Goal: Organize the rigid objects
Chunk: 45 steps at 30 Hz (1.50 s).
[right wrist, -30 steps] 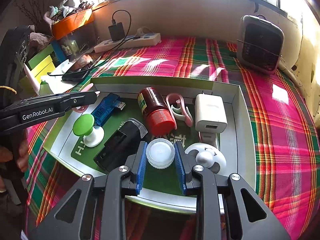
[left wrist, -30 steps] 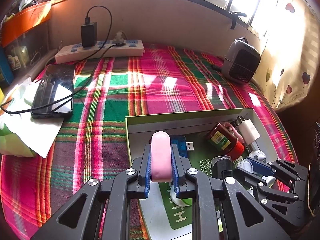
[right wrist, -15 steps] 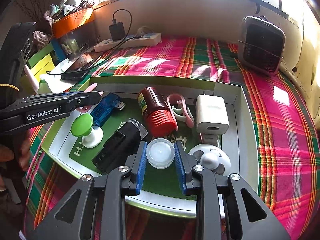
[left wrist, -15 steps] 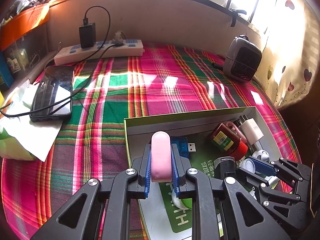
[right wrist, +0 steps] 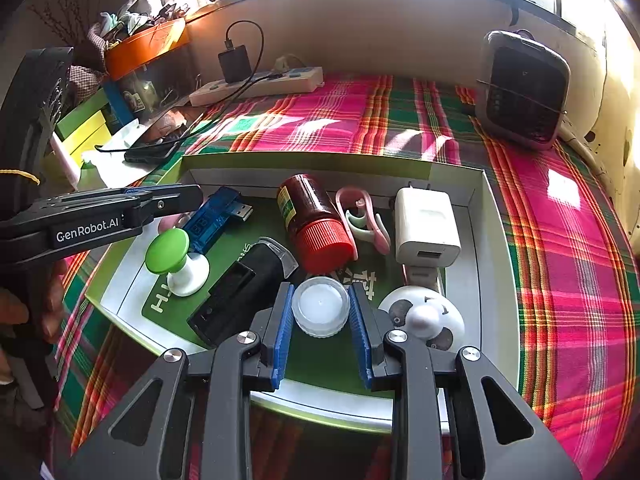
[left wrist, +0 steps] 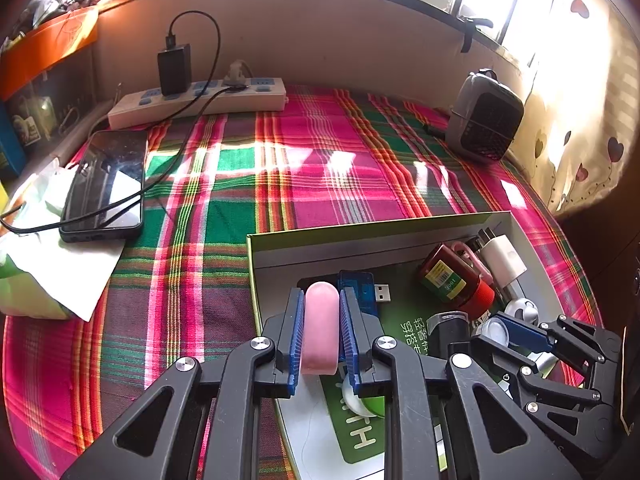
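Note:
My left gripper (left wrist: 322,300) is shut on a pink rounded bar (left wrist: 320,328) and holds it over the near-left corner of the shallow green-rimmed box (left wrist: 360,228). My right gripper (right wrist: 320,292) is shut on a small clear round container (right wrist: 320,310), held over the box (right wrist: 304,160). In the box lie a blue USB tester (right wrist: 216,216), a dark jar with a red cap (right wrist: 312,220), a white charger (right wrist: 424,224), a pink clip (right wrist: 362,216), a black device (right wrist: 244,288), a green-topped knob (right wrist: 168,250) and a panda-patterned round piece (right wrist: 424,316).
The box sits on a plaid cloth (left wrist: 320,168). A phone (left wrist: 106,184) on a cable lies far left, a power strip (left wrist: 196,100) along the back wall, a small grey heater (left wrist: 484,120) at far right. Tissue paper (left wrist: 60,256) lies at left.
Both grippers keep their grip. The left gripper has drifted slightly; the right gripper's view is almost unchanged.

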Each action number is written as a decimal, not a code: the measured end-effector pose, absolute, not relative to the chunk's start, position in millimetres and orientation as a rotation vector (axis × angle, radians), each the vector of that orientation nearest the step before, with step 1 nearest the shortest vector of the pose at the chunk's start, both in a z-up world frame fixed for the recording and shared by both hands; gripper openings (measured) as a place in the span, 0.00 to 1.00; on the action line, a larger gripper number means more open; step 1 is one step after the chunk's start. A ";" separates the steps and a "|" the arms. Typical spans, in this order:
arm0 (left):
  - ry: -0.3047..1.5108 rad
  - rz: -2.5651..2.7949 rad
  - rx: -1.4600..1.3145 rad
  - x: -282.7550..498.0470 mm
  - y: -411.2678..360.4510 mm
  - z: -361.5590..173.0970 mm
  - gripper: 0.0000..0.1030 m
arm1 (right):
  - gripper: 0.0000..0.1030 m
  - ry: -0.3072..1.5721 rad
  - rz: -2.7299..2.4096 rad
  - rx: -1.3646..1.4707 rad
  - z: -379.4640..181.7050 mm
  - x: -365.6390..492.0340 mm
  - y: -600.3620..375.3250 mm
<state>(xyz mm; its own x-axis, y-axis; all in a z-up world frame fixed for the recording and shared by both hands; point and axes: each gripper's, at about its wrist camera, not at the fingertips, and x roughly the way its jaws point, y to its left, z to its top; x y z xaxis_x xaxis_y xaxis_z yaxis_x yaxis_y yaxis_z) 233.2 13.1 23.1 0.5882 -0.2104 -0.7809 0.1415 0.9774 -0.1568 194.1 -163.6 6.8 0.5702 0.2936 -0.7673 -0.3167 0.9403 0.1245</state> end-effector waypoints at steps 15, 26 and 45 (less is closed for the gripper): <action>0.916 -0.199 -0.069 222.1 9.9 23.3 0.23 | 0.39 0.866 0.349 -0.031 13.0 186.2 -165.5; 0.885 -0.158 -0.055 194.7 6.3 36.1 0.32 | 0.42 0.832 0.329 -0.020 24.1 170.3 -169.5; 0.837 -0.128 -0.019 112.9 -8.6 50.9 0.35 | 0.51 0.802 0.287 -0.038 40.4 119.6 -180.5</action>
